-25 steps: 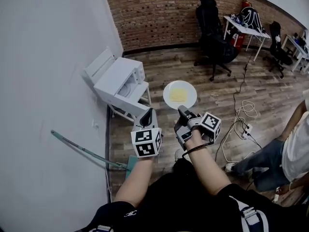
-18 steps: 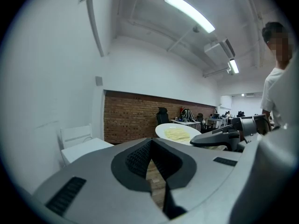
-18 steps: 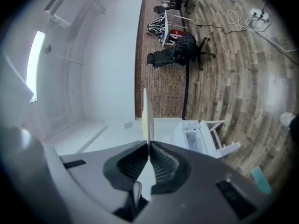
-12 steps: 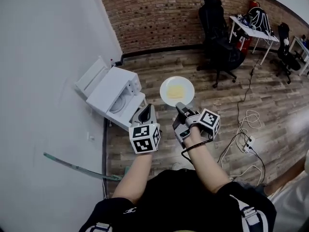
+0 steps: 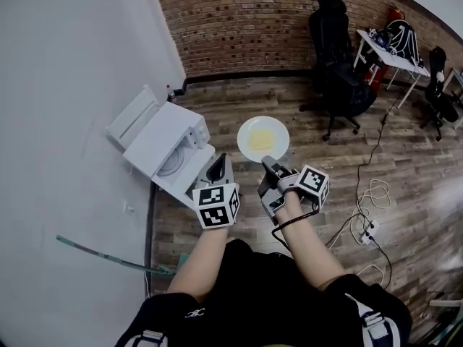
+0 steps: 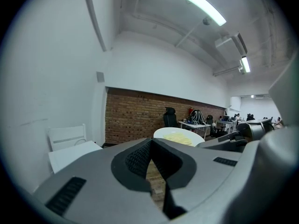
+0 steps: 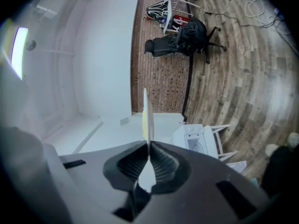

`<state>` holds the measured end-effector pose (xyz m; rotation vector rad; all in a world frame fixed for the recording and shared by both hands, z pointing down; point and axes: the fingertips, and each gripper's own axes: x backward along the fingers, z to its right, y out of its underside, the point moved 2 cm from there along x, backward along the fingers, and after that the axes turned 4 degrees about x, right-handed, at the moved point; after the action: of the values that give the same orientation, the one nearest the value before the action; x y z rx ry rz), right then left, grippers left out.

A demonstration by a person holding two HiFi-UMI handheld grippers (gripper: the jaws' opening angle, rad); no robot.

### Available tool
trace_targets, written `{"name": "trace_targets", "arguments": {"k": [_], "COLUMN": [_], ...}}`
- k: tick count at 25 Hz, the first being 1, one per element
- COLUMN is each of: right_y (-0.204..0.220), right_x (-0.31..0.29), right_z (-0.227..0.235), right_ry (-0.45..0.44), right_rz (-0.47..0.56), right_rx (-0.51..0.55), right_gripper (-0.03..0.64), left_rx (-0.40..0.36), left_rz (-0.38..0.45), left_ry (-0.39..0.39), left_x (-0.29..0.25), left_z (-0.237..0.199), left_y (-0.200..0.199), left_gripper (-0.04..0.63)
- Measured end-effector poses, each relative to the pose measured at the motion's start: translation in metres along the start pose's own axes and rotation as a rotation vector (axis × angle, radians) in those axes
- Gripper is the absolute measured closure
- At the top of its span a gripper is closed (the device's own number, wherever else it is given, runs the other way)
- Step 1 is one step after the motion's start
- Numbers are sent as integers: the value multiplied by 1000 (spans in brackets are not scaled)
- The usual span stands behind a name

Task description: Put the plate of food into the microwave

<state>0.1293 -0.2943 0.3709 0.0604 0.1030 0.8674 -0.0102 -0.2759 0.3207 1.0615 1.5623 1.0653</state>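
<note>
A white plate [image 5: 263,139] with flat yellow food [image 5: 262,137] is held level in the air in the head view. My right gripper [image 5: 268,165] is shut on its near rim. In the right gripper view the plate [image 7: 146,118] shows edge-on, pinched between the pads. My left gripper [image 5: 219,167] hangs beside it to the left, shut and empty, its tips [image 6: 150,144] meeting. The white microwave [image 5: 165,142] stands low at the left by the wall, with its door [image 5: 181,185] swung open toward me and the round turntable visible inside. The plate is to the right of the microwave, apart from it.
A white wall runs along the left, and a brick wall [image 5: 246,27] stands at the back. A black office chair [image 5: 336,71] is at the back right, with a white desk [image 5: 394,53] beyond it. Cables and a power strip [image 5: 369,230] lie on the wooden floor at the right.
Both grippers and the plate have come closer to the microwave, whose open front now lies just left of my left gripper. The person in jeans at the right has dropped out of view.
</note>
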Motion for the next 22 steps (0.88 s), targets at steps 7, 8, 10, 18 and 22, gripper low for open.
{"name": "trace_targets", "arguments": {"k": [7, 8, 10, 18, 22], "right_y": [-27, -33, -44, -71, -70], "right_x": [-39, -48, -65, -154, -209], "right_z": [12, 11, 11, 6, 10], "right_ry": [17, 20, 26, 9, 39], "right_rz": [-34, -38, -51, -125, -198], "right_rx": [4, 9, 20, 47, 46], "right_gripper": [592, 592, 592, 592, 592], "left_rx": [11, 13, 24, 77, 107], "left_rz": [2, 4, 10, 36, 37], "left_ry": [0, 0, -5, -74, -130], "left_x": [-50, -61, -82, -151, -181], "left_z": [-9, -11, -18, -71, -110], "left_y": [-6, -10, -17, -45, -54], "left_gripper": [597, 597, 597, 597, 597]}}
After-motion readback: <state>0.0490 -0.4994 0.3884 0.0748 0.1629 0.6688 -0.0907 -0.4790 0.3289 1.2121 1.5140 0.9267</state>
